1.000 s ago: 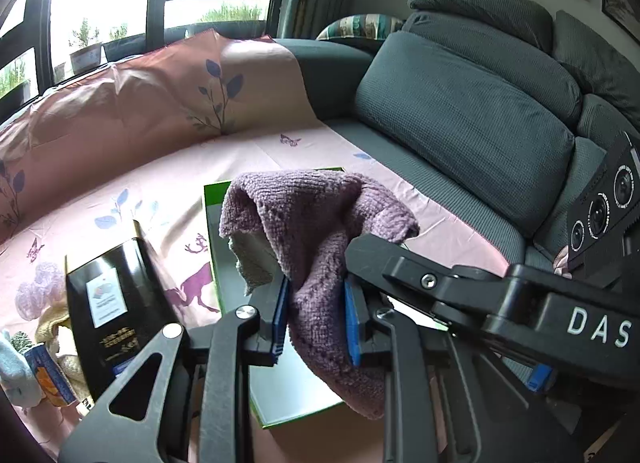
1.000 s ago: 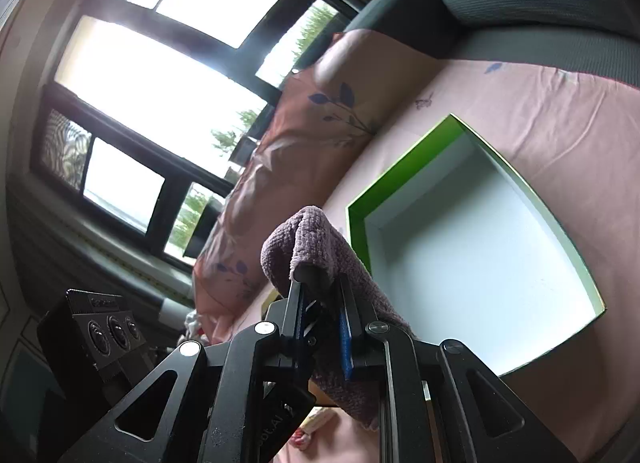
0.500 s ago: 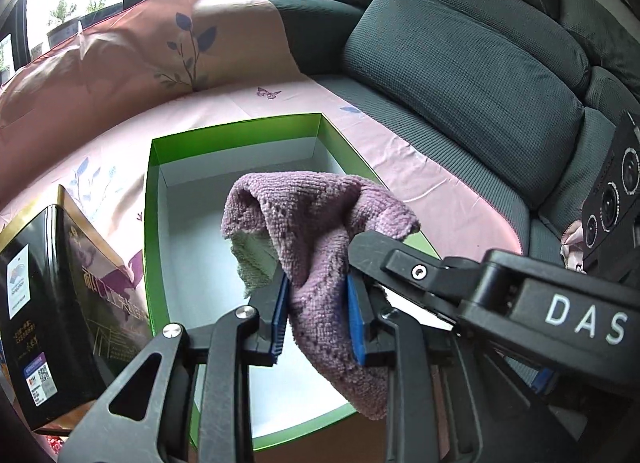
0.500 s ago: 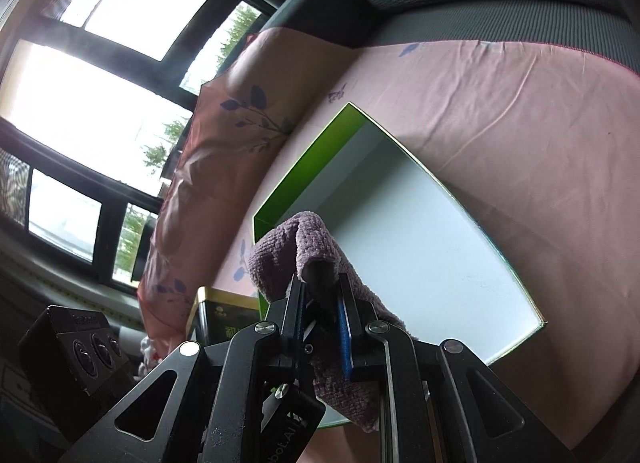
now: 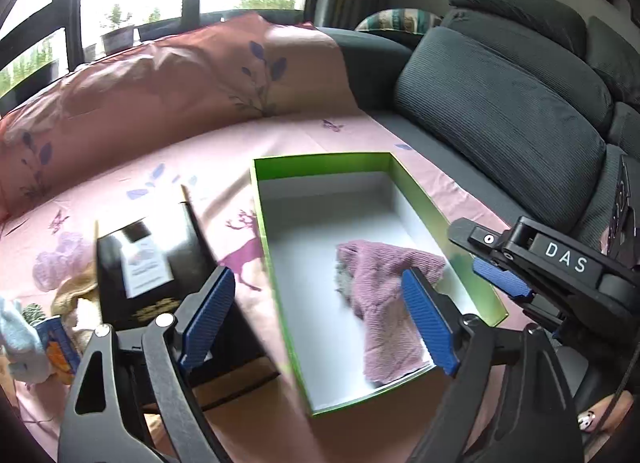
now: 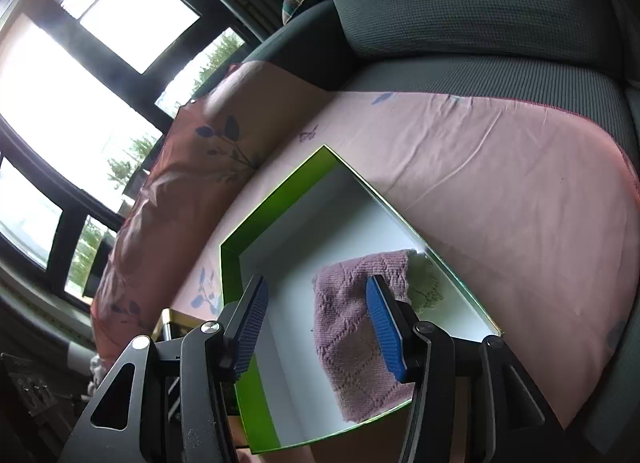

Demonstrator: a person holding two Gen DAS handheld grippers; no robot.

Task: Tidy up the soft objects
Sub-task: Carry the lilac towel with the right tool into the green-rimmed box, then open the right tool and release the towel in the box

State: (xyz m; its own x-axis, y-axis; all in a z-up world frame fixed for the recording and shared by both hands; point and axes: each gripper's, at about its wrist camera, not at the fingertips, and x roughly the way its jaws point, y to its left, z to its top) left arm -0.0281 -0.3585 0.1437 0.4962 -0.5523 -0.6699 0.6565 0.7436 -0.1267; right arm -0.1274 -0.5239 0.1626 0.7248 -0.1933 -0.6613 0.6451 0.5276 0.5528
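Both pairs of fingers are opening with nothing gripped: I see my left gripper [image 5: 320,321] spread wide and my right gripper [image 6: 320,321] parted less, each above the green box [image 5: 424,199]. The purple knitted cloth [image 5: 384,303] lies loose on the box's white floor, near its sofa-side wall. The box rests on a pink sheet [image 5: 200,159] spread over the grey sofa [image 5: 500,111]. A black box [image 5: 152,275] stands beside it, with small soft items [image 5: 24,339] further out.
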